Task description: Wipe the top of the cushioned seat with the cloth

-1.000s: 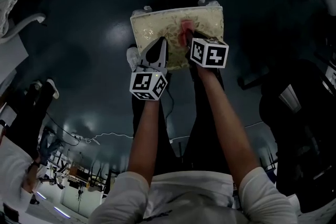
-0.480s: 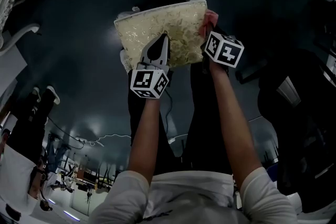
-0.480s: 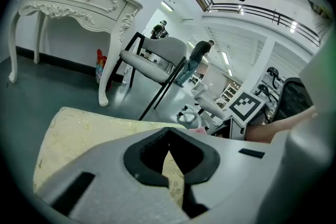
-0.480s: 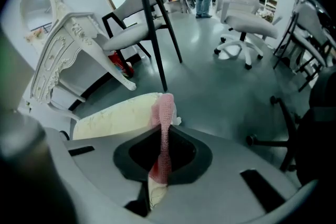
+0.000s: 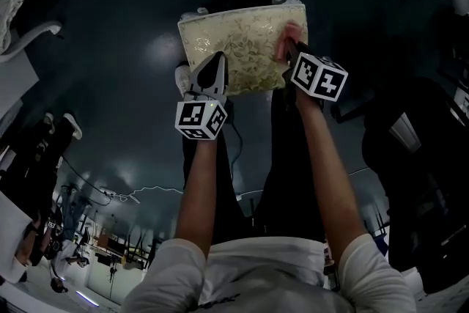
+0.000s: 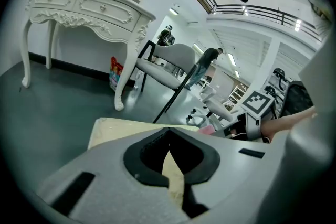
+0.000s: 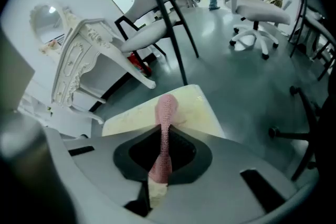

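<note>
The cushioned seat point(image 5: 234, 40) has a cream patterned top and stands on the dark floor just ahead of me. My right gripper point(image 5: 292, 48) is shut on a pink cloth point(image 5: 286, 39), which lies on the right part of the seat top. In the right gripper view the cloth point(image 7: 167, 110) runs up from the jaws onto the seat point(image 7: 197, 107). My left gripper point(image 5: 212, 59) is over the near left part of the seat with its jaws together. In the left gripper view the seat point(image 6: 118, 131) shows just beyond them.
A white carved dressing table point(image 6: 79, 2) stands left of the seat, with a black-legged grey chair point(image 6: 168, 60) behind it. White office chairs point(image 7: 257, 18) are farther off on the grey floor. A dark chair base point(image 7: 299, 128) is close at the right.
The right gripper carried the cloth from the middle of the seat to its right edge, then back a little onto the top. The left gripper stayed at the near left.
</note>
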The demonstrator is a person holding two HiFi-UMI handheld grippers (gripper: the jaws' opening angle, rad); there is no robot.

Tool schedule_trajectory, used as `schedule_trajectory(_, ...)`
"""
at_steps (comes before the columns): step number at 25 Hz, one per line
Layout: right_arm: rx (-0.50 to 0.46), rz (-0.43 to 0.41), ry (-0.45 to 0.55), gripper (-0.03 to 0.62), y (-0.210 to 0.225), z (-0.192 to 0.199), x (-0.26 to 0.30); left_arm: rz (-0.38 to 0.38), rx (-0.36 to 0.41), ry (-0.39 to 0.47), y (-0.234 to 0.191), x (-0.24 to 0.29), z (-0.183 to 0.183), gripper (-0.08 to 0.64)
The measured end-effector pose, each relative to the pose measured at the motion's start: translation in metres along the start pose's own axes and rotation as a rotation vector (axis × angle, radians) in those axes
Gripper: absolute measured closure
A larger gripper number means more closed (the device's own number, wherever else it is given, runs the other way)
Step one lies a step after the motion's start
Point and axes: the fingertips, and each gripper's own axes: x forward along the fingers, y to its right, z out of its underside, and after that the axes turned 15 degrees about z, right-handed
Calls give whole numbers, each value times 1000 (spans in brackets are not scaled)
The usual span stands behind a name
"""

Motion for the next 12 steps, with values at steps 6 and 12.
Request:
schedule_trajectory(6, -106, -209, -83, 571, -130, 68, -1, -83, 12, 16, -56, -66, -17, 548)
schedule_trajectory(12, -206, -323, -178, 571, -233, 127, 14, -143, 13, 38, -92, -110, -27, 547)
